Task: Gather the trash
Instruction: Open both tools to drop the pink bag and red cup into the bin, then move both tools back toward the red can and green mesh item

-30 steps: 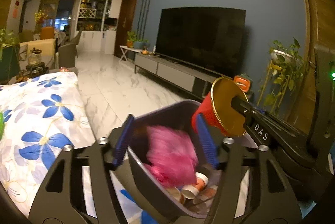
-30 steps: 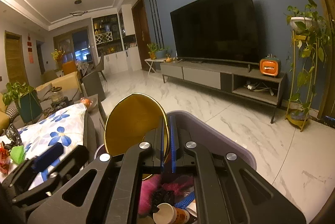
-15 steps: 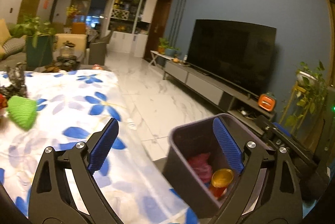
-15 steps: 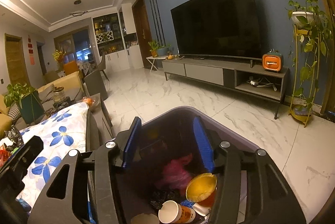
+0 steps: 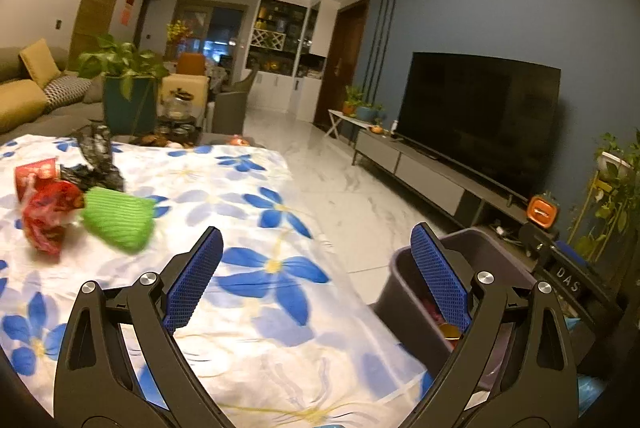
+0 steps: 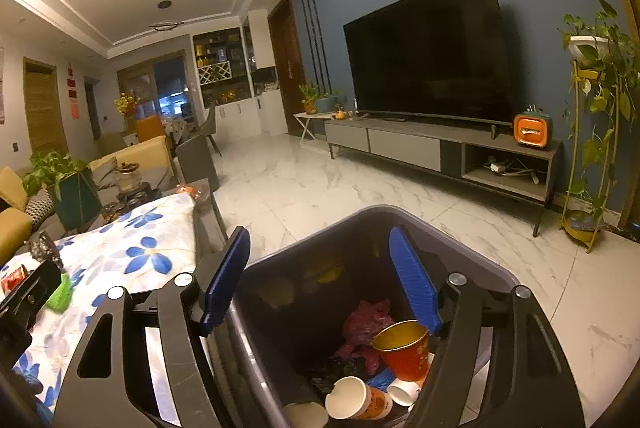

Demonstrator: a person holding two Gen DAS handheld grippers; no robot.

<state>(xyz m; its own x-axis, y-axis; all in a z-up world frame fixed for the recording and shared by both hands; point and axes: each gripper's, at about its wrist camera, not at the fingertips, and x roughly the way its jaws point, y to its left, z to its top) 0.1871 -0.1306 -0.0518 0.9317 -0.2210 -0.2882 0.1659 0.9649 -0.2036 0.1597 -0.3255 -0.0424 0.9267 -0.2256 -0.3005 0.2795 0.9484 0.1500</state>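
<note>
A dark grey trash bin (image 6: pixel 472 248) stands on the floor beside the table; the same bin (image 5: pixel 404 304) shows at the right of the left wrist view. Inside lie a red cup with a gold lining (image 6: pixel 404 346), a pink bag (image 6: pixel 366 320) and paper cups (image 6: pixel 352 398). My right gripper (image 6: pixel 320 276) hangs open over the bin, holding nothing. My left gripper (image 5: pixel 316 276) is open above the flowered tablecloth (image 5: pixel 256 268). On the cloth to the left lie a green crumpled piece (image 5: pixel 118 218), a red wrapper (image 5: pixel 48 214) and a black wrapper (image 5: pixel 96 155).
A TV (image 6: pixel 428 55) on a low cabinet (image 6: pixel 440 147) lines the blue wall. A plant stand (image 6: pixel 584 147) is at the far right. White marble floor (image 6: pixel 320 183) lies between. A potted plant (image 5: pixel 128 87) and jars stand past the table's far end, with a sofa (image 5: pixel 24 99) at left.
The right gripper opened and the red cup dropped into the bin. The left gripper let the pink bag fall in, then swung left over the table toward the remaining trash.
</note>
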